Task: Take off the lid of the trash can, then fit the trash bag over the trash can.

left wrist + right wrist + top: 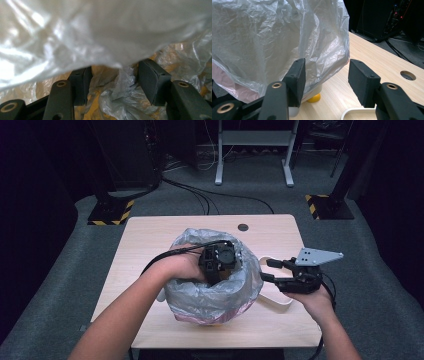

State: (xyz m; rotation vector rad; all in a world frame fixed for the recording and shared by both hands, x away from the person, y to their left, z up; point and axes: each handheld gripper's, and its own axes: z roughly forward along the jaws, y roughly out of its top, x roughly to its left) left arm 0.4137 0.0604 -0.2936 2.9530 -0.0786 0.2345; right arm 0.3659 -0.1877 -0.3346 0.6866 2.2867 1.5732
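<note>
Plastic bag (210, 292) stands in the middle of the table (150, 240), over a basket with a pink wall. Left claw (218, 270) reaches down into the bag; its jaws are apart with crumpled film between them, not pressed. Right claw (267, 270) waits just beside the bag, jaws apart, holding nothing, above a white tray (280, 302).

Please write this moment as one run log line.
left gripper: open, inside plastic bag | right gripper: open, beside bag, not touching | table: bag upright
</note>
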